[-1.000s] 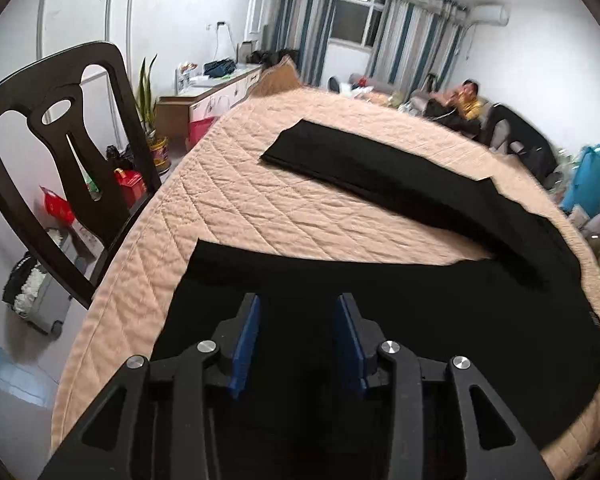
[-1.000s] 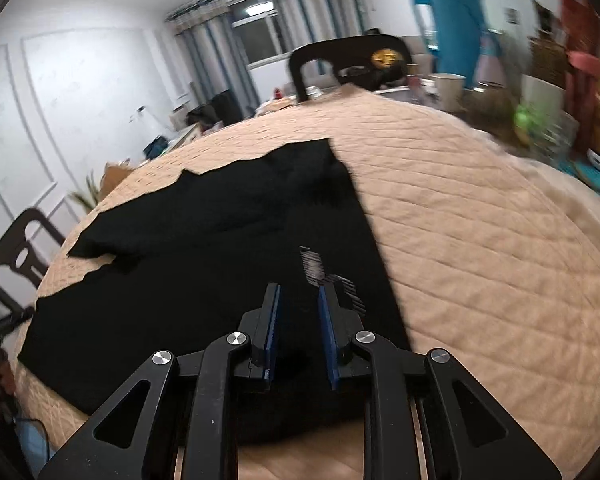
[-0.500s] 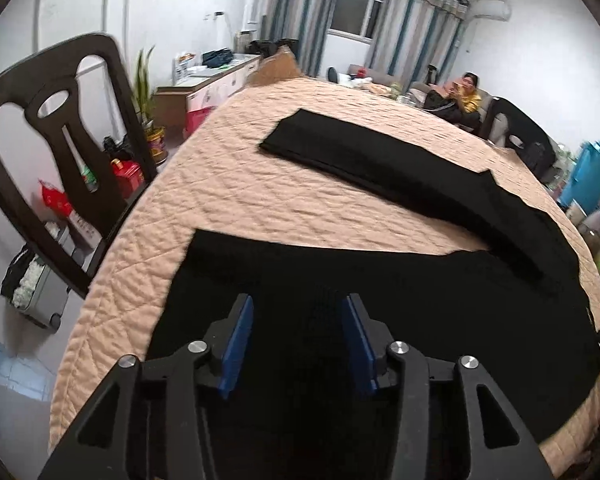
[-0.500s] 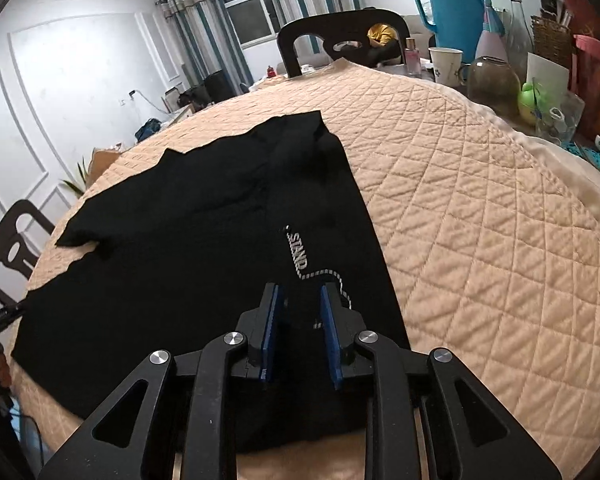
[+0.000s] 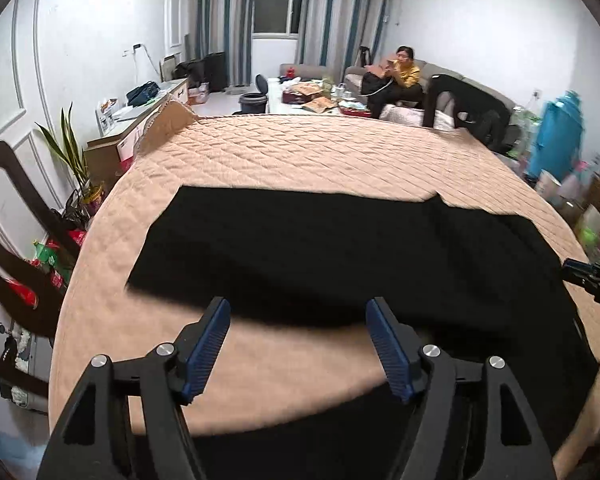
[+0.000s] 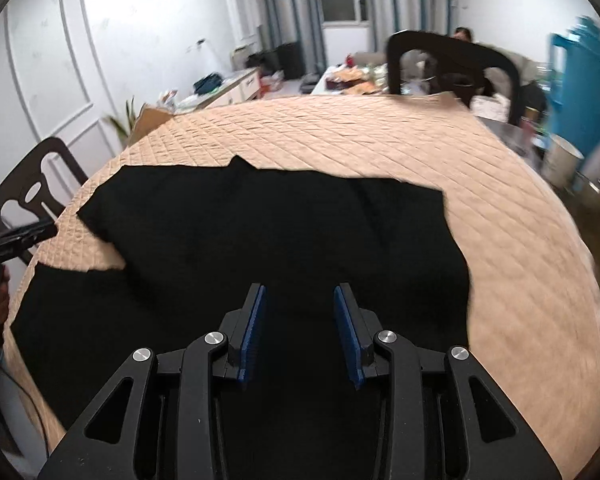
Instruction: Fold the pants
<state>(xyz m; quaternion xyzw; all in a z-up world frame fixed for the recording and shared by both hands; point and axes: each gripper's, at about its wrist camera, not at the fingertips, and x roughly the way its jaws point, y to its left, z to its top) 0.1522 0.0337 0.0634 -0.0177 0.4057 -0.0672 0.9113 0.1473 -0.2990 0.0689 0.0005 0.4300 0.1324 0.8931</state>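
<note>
1. Black pants (image 5: 340,252) lie spread on the quilt-covered desk (image 5: 320,160), one leg folded over the other, near the desk's front edge; waist end toward the right edge, hems toward the left
2. Left gripper (image 5: 298,336) is spread wide w/ nothing between its blue pads, hovering over bare quilt just short of the pants' near edge
3. Right gripper (image 6: 298,320) is also parted and empty, above the black fabric at the waist end
4. Looks like the legs are stacked, so the next fold is prob lengthwise: hems to waist
5. To do it well: check the two legs line up along the far edge first; a strip of quilt shows near the hem (image 6: 80,256), so they may not be fully aligned
6. Pinch both layers at the hem corners, lift low and carry across evenly, else the thin fabric will drag and bunch
</note>
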